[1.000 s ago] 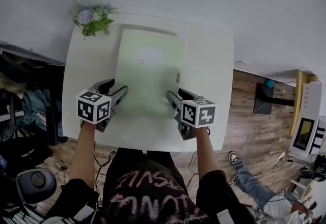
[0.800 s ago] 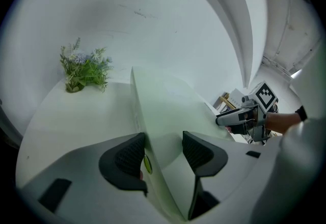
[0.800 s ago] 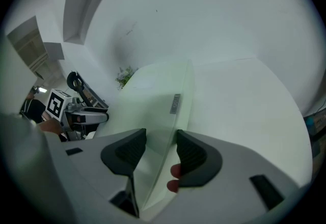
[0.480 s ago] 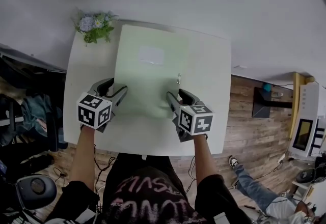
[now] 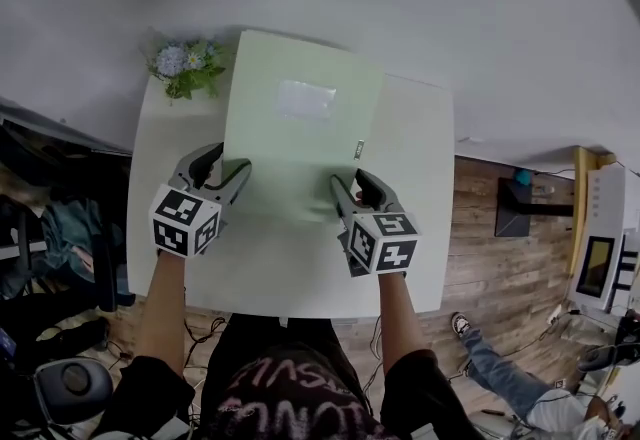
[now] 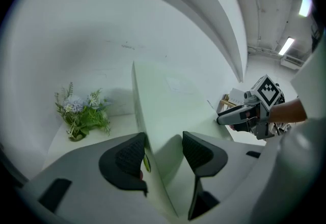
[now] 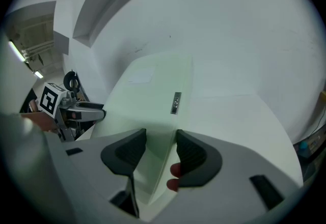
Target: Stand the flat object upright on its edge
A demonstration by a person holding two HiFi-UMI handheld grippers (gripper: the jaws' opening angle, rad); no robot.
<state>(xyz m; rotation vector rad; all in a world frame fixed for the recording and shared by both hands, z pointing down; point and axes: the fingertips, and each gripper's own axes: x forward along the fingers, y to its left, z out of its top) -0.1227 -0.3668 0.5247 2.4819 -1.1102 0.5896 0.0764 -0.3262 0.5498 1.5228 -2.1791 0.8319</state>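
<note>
A pale green folder [image 5: 300,128] with a white label is tilted up from the white table [image 5: 425,228], its far edge raised toward the wall. My left gripper [image 5: 228,176] is shut on the folder's left edge near its lower end. My right gripper [image 5: 350,190] is shut on the right edge, below a small metal clip [image 5: 358,150]. In the left gripper view the folder [image 6: 173,101] rises between the pads of that gripper [image 6: 164,154]. The right gripper view shows the folder [image 7: 153,90] pinched in the right gripper [image 7: 160,152]. The folder's underside is hidden.
A small bunch of flowers [image 5: 188,63] stands at the table's far left corner, close to the folder's left edge. A white wall runs just behind the table. Wooden floor, a chair and cables lie beyond the table's edges.
The folder's far edge has risen from lying flat to a steep tilt. Both grippers have kept their hold and shifted slightly forward.
</note>
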